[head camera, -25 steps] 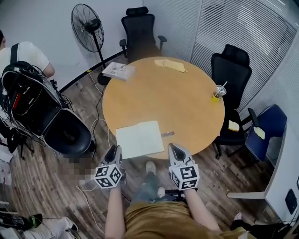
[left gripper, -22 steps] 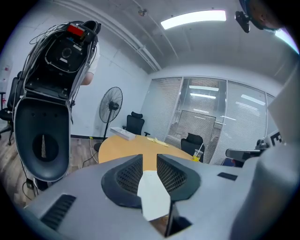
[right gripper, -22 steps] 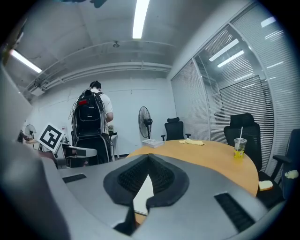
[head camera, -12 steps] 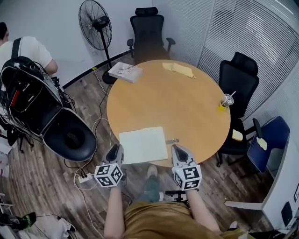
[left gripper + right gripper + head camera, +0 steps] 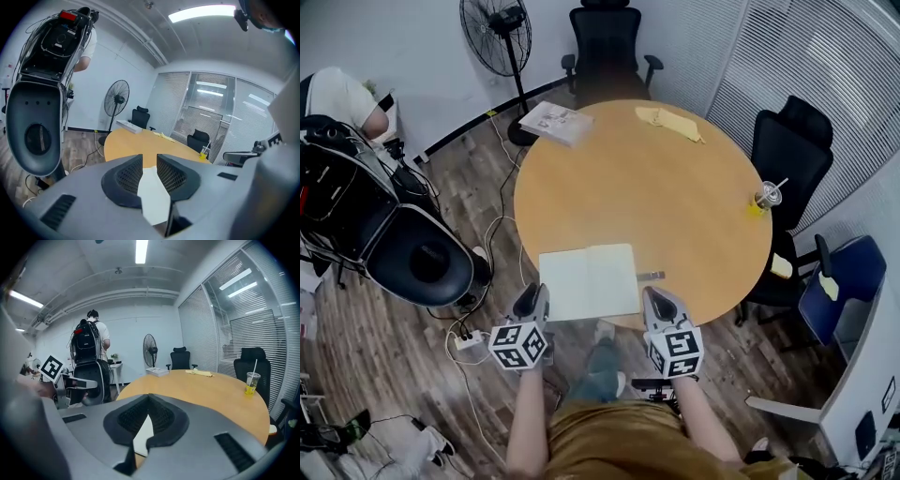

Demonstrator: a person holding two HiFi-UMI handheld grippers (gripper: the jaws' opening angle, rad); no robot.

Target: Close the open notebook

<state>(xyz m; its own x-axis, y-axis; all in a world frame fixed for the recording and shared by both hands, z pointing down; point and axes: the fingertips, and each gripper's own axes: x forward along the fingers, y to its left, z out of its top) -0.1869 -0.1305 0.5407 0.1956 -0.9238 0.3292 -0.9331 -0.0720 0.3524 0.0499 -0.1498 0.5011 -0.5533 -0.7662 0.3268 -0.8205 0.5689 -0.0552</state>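
The notebook (image 5: 589, 281) is lying open and flat at the near edge of the round table (image 5: 647, 197), pages facing up. The left claw (image 5: 532, 298) is hanging just off its near left corner and the right claw (image 5: 656, 300) just off its near right corner. Neither appears to be touching it.

The step in hand, I judge, is the approach. To do it well, one claw should be slipping a tip under the outer edge of one half and swinging it over the spine. The other should be steadying the opposite half so the book is not sliding off the table. A small pen-like object (image 5: 650, 276) is lying just right of the notebook and is best left unbumped.

The head view is showing the whole spread, whereas each gripper view is giving only a white sliver of page (image 5: 152, 192) beyond the jaws. The left gripper view is showing the left claw (image 5: 149, 164) partly open with nothing gripped. The right gripper view is showing the right claw (image 5: 149, 397) with tips meeting, holding nothing.
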